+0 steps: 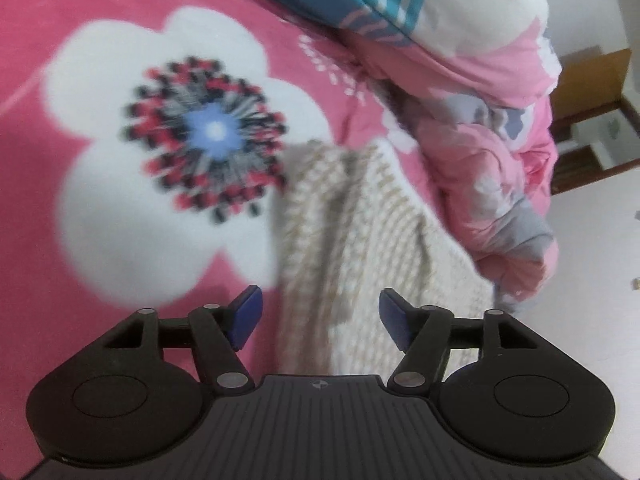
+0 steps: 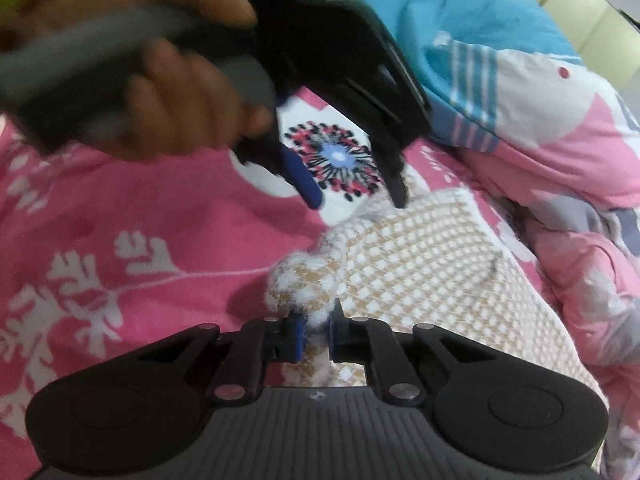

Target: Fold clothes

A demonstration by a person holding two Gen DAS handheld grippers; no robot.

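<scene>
Right now the right tool has its blue pads pressed together on a bunched corner of the knitted garment, and only a small tuft of the fuzzy fabric sits between them. That thin bite is the first risk: a quick pull could let the corner slip out, or drag the whole piece into a heap instead of a clean fold. A little farther on, the left tool, held by a hand, hangs spread just above the far edge of the garment with nothing between its pads. If it closes where it hovers it may catch the pink blanket underneath, or miss the edge, so the two corners would travel unevenly. The garment itself is a soft cream and tan checked knit, lying on the bed, mostly flat but rumpled along its left edge. Beyond it the heaped quilt crowds the right side and could snag a fold.
</scene>
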